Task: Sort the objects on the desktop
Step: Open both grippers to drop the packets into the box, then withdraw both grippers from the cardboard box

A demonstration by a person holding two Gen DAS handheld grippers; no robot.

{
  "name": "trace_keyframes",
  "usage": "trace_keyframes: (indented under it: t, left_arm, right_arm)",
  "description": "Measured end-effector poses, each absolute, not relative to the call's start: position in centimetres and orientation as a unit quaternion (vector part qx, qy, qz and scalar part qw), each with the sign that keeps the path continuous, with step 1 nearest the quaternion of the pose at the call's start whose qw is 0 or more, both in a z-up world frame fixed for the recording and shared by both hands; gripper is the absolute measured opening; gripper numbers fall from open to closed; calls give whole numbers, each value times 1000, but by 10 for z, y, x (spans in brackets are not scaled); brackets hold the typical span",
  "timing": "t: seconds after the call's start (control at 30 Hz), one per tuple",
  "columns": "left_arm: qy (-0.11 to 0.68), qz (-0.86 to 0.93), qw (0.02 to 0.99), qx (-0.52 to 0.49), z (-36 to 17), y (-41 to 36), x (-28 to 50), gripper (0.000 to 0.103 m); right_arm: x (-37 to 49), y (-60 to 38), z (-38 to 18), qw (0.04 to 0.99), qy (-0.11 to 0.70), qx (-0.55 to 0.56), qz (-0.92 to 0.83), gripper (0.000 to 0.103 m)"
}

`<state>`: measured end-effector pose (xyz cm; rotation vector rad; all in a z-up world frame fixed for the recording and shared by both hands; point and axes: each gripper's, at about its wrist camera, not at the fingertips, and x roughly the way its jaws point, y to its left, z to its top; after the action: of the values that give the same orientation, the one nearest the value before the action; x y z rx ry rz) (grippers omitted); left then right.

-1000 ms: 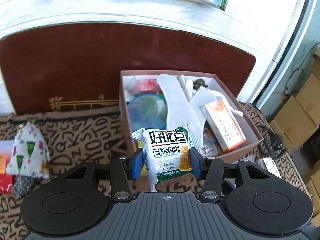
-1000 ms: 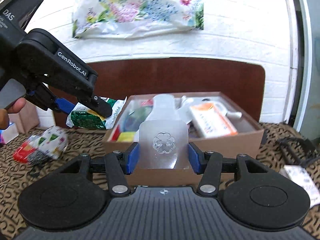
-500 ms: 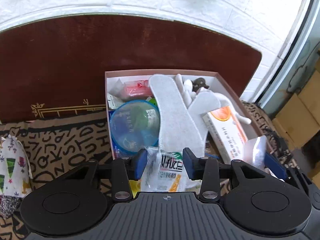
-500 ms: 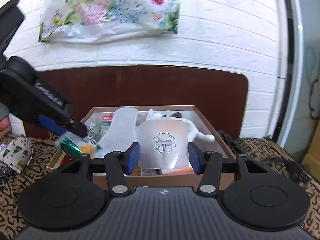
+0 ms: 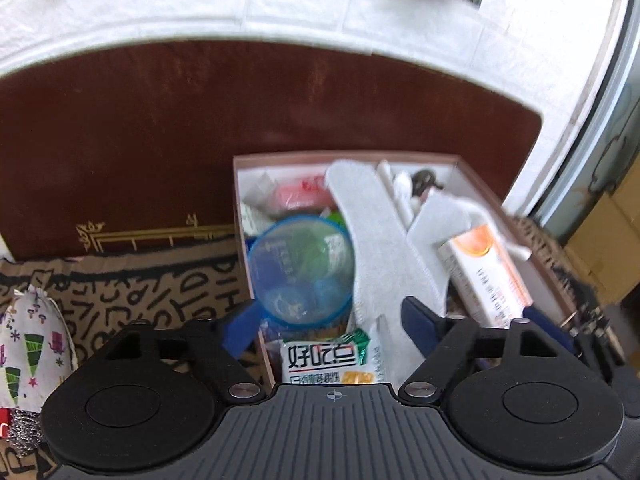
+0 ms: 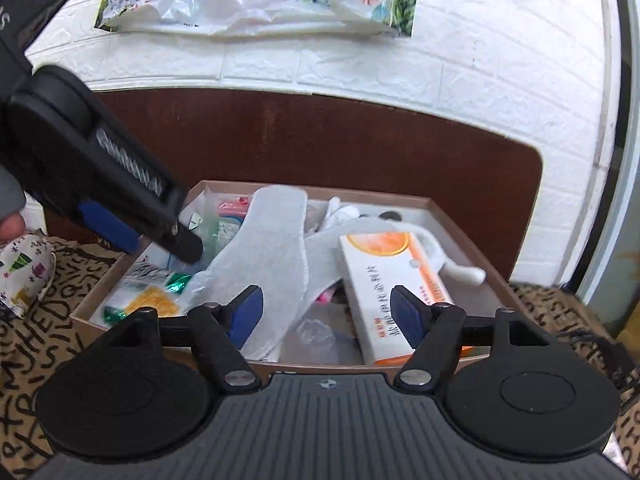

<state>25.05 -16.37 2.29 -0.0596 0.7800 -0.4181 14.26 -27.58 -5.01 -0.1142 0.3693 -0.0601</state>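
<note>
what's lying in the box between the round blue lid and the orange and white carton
Two white fabric insoles lie between the round blue lid and orange-and-white carton, clearest in the left wrist view.

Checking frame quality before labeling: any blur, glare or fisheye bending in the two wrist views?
Left wrist: motion-smeared throughout, snack packet text still legible; window side at right washed out; headboard top bows into an arc. Right wrist: sharper, orange-and-white medicine box print crisp; left gripper slightly streaked; brick lines curve towards the edges.
</note>
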Motion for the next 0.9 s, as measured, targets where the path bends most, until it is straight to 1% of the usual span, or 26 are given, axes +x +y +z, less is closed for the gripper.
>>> trace_keyframes:
  t: [0.07,0.1,0.13,0.2,0.27,0.3,0.33,0.4,0.47,0.5,0.53,0.73,0.9]
  left_arm:
    - [370,-217,903,-21,25,-166,244,89]
    - [366,-219,905,-16,25,-169,240,90]
    - [361,-218,907,-10,24,-171,237,93]
    - [351,-213,912,-1,21,-175,231,98]
    - [348,-206,915,0,18,-176,226,101]
    - [347,-204,915,-2,17,-175,223,101]
    - [346,-201,916,-6,16,-174,220,101]
    - [340,-196,920,-11,17,-170,212,101]
    - [329,-186,926,-12,19,-166,200,101]
    - [324,-181,929,-12,20,-164,193,101]
    - [318,-176,932,-11,22,-162,186,101]
    - [270,-169,948,-6,36,-154,136,103]
    - [272,-174,946,-10,40,-154,103,103]
  right_arm:
    - [138,-277,-50,981,184,-47,-32,74]
    - [136,-278,-51,982,184,-42,-31,72]
    - [135,-277,-51,981,186,-40,-30,67]
    - [135,-275,-54,980,193,-42,-25,63]
    - [136,-274,-57,978,202,-41,-25,64]
    - [136,-275,-57,979,201,-38,-22,69]
    - [135,-275,-56,979,200,-33,-22,80]
    - [129,-274,-53,980,194,-28,-21,94]
    - [121,-273,-48,982,185,-33,-15,96]
    - [116,-272,-45,983,181,-34,-13,101]
    - [111,-271,-42,983,178,-36,-11,102]
    - [74,-272,-22,984,174,-43,3,103]
    - [38,-276,-10,986,158,-52,-3,103]
